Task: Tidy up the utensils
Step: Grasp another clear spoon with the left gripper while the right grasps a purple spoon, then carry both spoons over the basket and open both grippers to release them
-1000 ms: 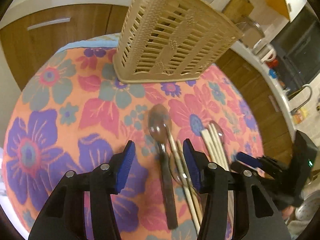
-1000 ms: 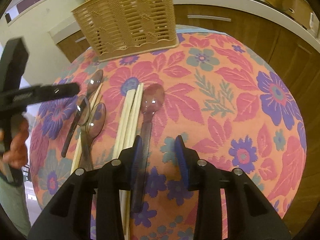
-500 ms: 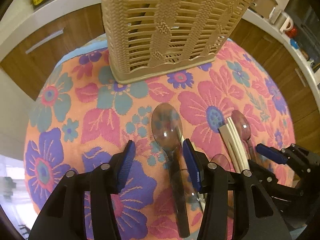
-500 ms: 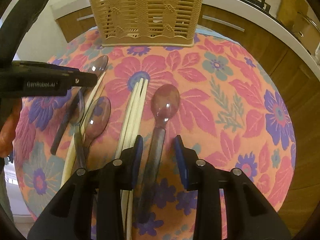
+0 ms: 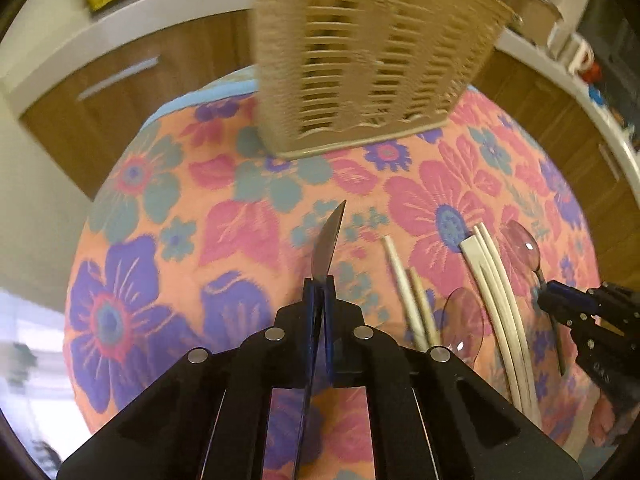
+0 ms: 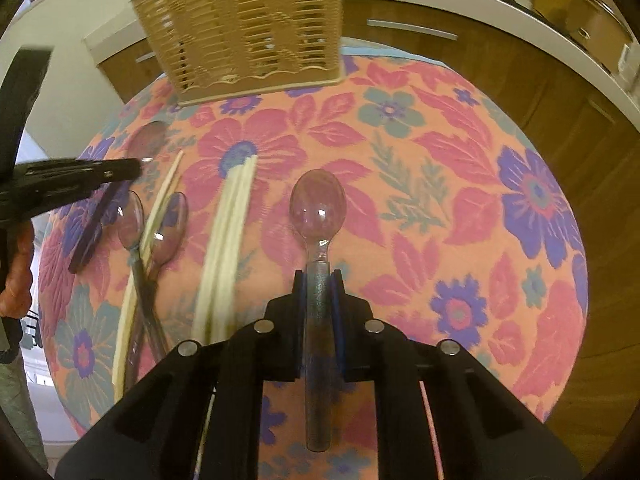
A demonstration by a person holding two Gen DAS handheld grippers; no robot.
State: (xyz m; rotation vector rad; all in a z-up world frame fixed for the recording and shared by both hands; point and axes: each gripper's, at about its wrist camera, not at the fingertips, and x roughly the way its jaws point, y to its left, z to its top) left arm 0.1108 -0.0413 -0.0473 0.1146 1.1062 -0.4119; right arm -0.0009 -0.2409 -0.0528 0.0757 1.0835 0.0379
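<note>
Jaws of the left gripper (image 5: 319,286) had just been closing and were clamped on a spoon (image 5: 329,242) turned edge-on, bowl poking out toward 12 o'clock (only the thin profile showed, so the bowl's face was hidden in that view). Jaws of the right gripper (image 6: 319,280) had also just been closing and were pinched on the handle of a second spoon (image 6: 318,210), its translucent bowl facing up at 12 o'clock from the pads, handle running back between the fingers.

Loose chopsticks (image 5: 494,280) lay on the floral tablecloth (image 5: 224,216) at 3 o'clock from the left gripper, with two more spoons (image 6: 160,224) between it and that bundle, bowls overlapping a second pair of sticks. Slatted beige utensil basket (image 5: 360,60) stood upright at 12 o'clock on the far edge of the table, well apart from both grippers (blurred in both views). Wooden cabinets (image 6: 460,64) sat beyond it.
</note>
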